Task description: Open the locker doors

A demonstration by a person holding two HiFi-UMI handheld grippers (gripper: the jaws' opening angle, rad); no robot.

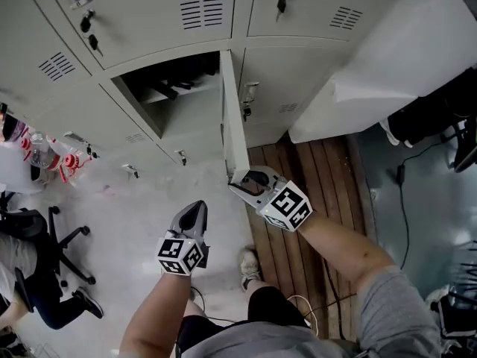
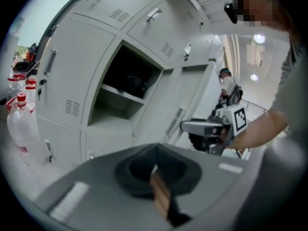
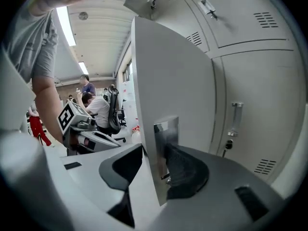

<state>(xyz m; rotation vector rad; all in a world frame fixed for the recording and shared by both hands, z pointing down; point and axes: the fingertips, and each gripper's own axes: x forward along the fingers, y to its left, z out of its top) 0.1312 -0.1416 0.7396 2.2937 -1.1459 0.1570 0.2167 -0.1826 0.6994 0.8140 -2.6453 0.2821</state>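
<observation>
The open locker door (image 1: 231,118) stands edge-on between the jaws of the right gripper (image 3: 155,154). Its free edge and metal handle (image 3: 166,137) reach in between them. The jaws stand fairly wide. The right one lies against the handle side, and the left one sits just beside the door's other face without seeming to press on it. The left gripper (image 1: 198,209) hangs to the left of the right one, apart from the door. Its jaws are together with nothing between them, and it points toward the open compartment (image 1: 179,88).
</observation>
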